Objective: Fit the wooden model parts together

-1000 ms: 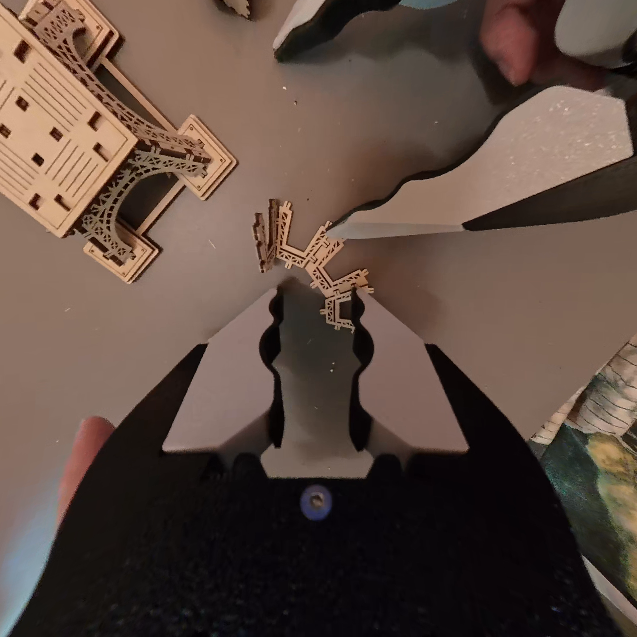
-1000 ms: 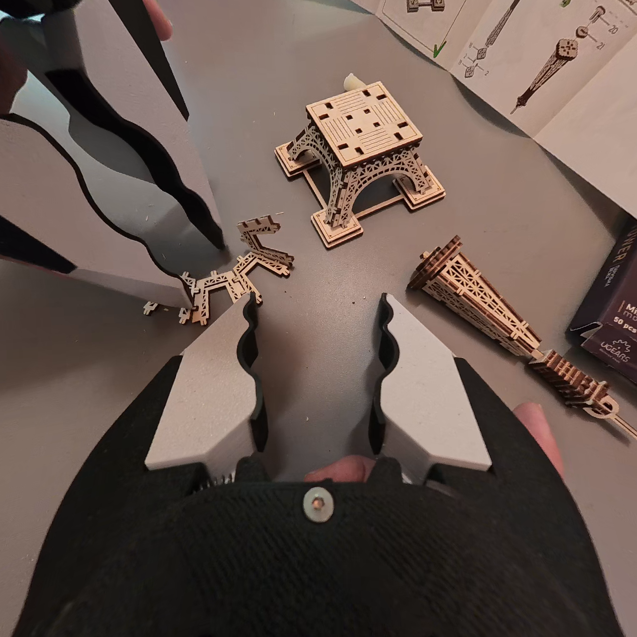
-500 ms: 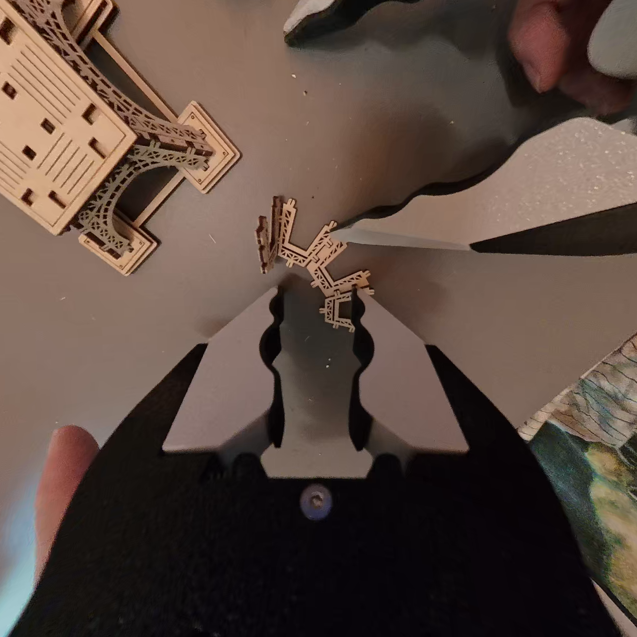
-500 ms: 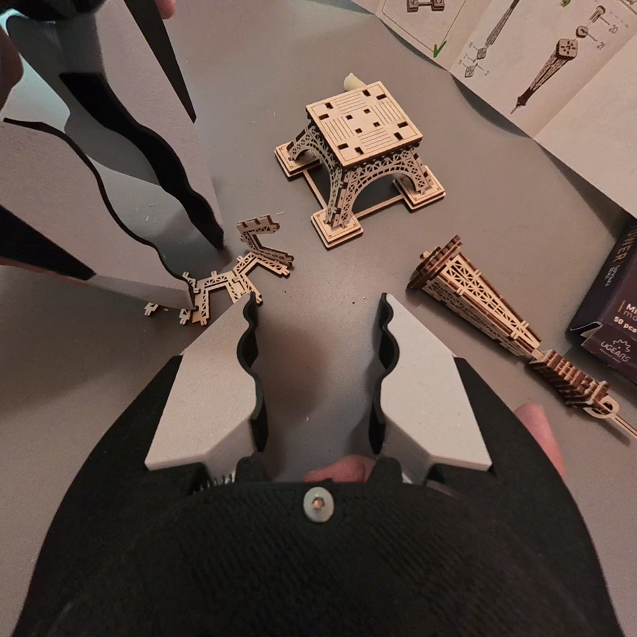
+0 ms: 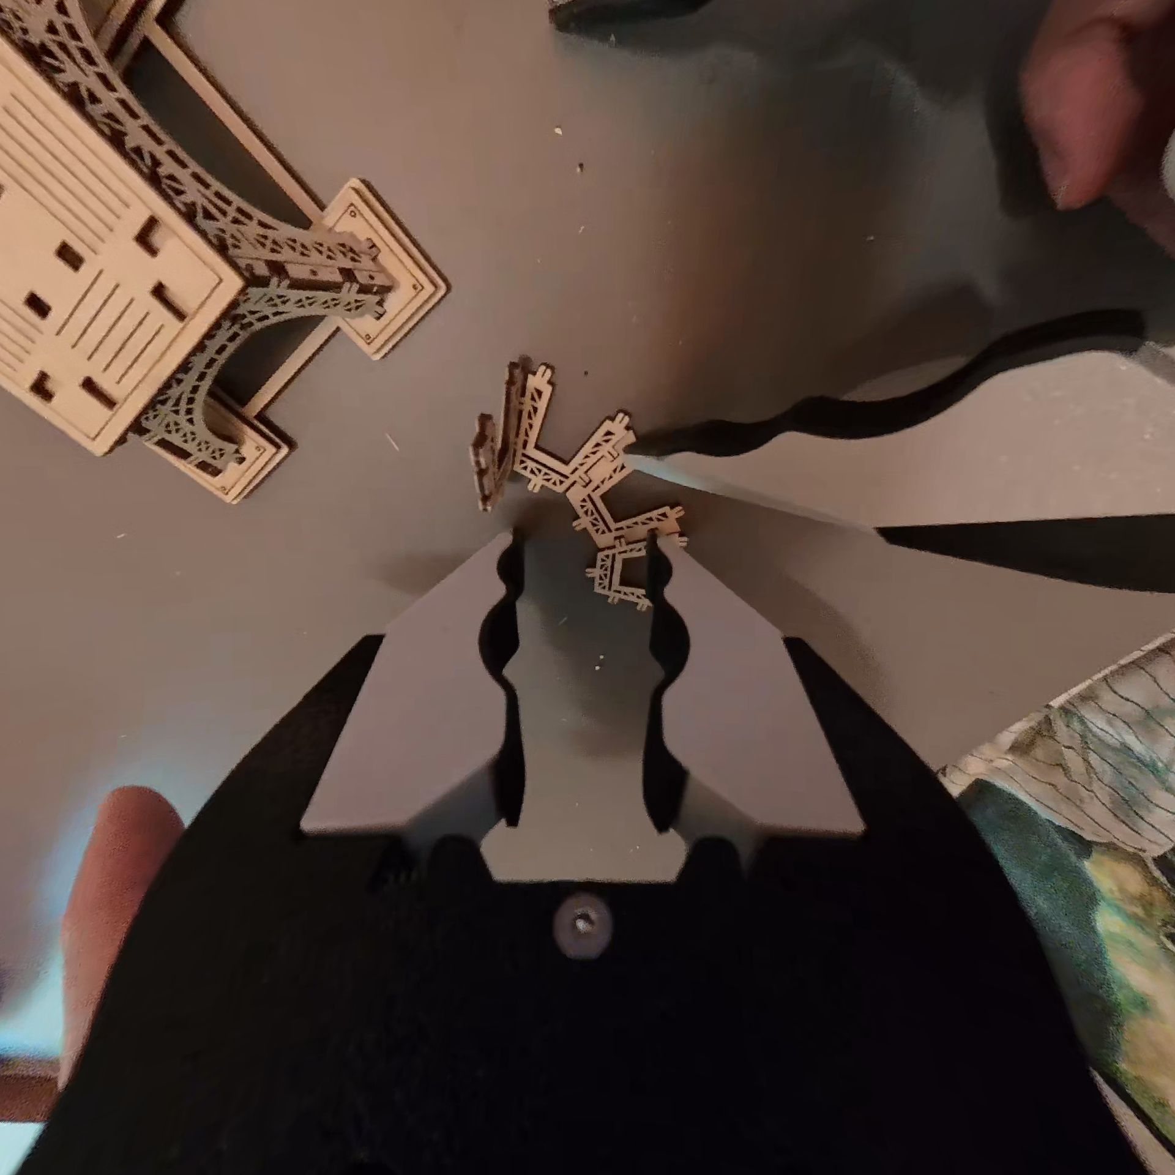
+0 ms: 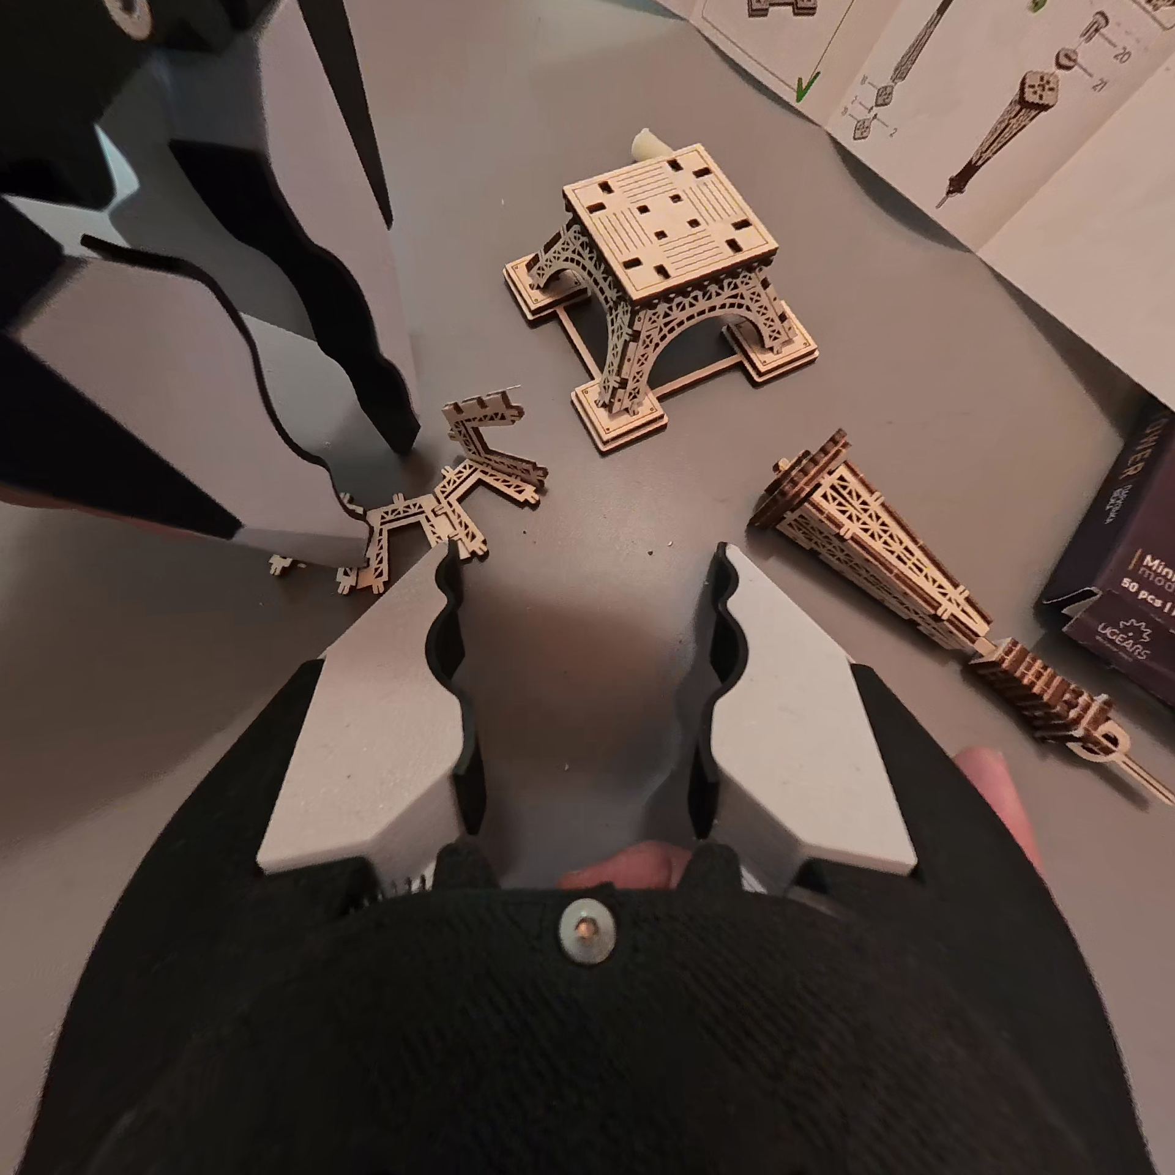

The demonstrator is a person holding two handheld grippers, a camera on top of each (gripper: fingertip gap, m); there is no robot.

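Left wrist view: the left tongs (image 5: 582, 540) stand open over the zigzag lattice chain (image 5: 575, 474), which lies on the tabletop (image 5: 731, 254) running far-left from their right tip

Right wrist view: the right tongs (image 6: 585, 553) gape empty, chain (image 6: 445, 502) just far-left; the left tongs are nearer

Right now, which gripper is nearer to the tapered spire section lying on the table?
Right. The right gripper is open just left of the spire section; the left gripper is farther left, over the lattice strip.
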